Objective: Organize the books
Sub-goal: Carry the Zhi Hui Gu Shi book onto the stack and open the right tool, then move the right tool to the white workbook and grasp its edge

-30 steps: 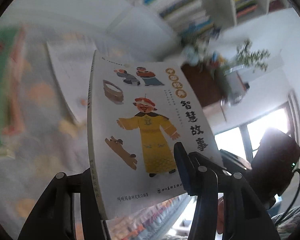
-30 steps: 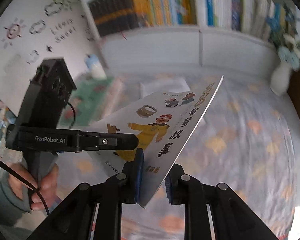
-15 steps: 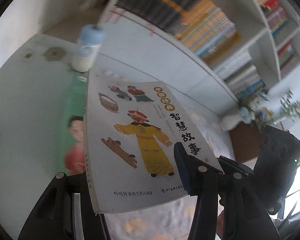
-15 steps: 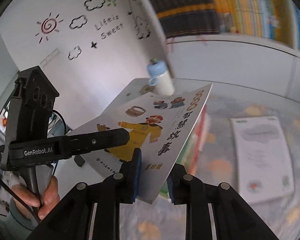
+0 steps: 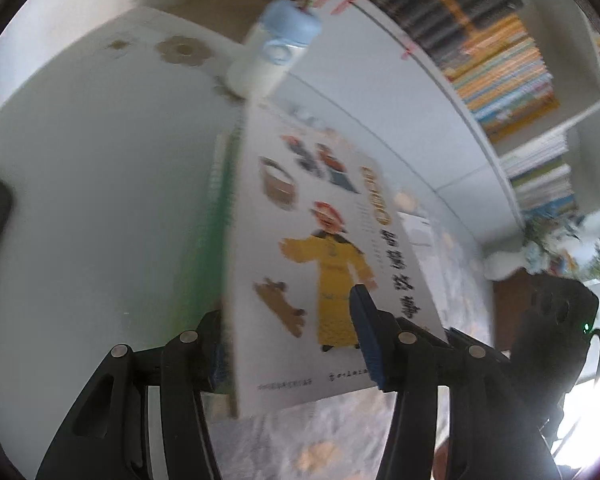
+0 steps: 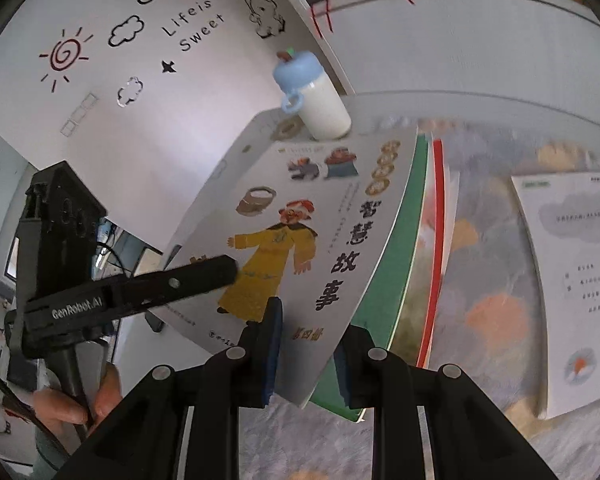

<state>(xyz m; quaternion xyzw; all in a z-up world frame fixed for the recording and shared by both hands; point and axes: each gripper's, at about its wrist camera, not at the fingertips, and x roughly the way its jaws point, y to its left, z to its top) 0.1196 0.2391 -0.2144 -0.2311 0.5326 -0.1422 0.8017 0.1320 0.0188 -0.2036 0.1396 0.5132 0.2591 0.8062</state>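
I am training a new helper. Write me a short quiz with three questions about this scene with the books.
1. True or false: the bottle has a red lid.
2. On the cover of the lifted book, what colour is the robe of the large figure? A green, B yellow, C blue.
3. Which words stand on the wall sticker beside the drawn sun?

Key: 1 false, the lid is blue. 2 B. 3 Life is Sweet.
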